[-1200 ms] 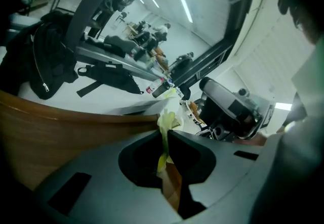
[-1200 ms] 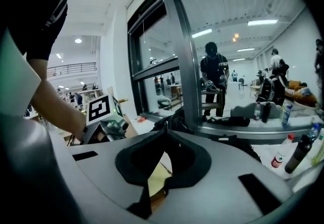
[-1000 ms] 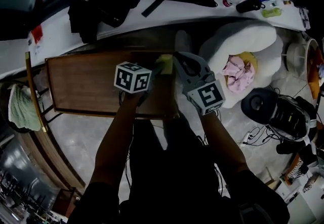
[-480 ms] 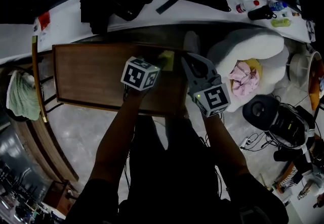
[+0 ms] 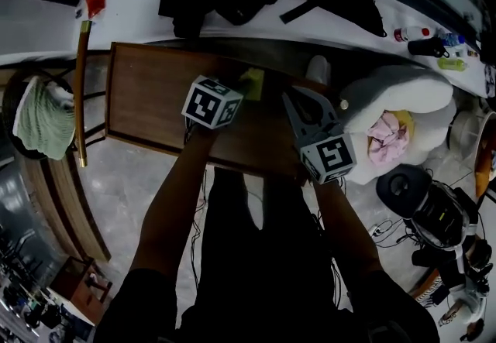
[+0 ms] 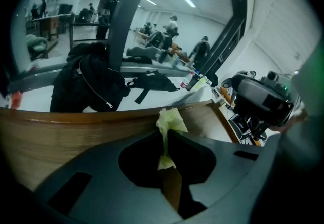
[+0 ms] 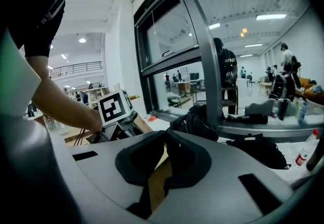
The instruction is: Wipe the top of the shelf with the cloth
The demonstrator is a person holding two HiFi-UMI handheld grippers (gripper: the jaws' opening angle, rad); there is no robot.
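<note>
We saw just a bit of the cloth (image 5: pixel 253 84) in head view; the left gripper (image 5: pixel 239 96) hid the rest, incl. its jaws.

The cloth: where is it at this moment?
The cloth sits near the shelf's far edge in the head view, pinched by the left gripper, left of the right gripper.

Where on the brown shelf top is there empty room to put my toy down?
The left half of the shelf top is bare, from its left edge by the green towel up to the left hand-held gripper. The right end is crowded: the yellow cloth pinched in that gripper and the right hand-held gripper are there.
</note>
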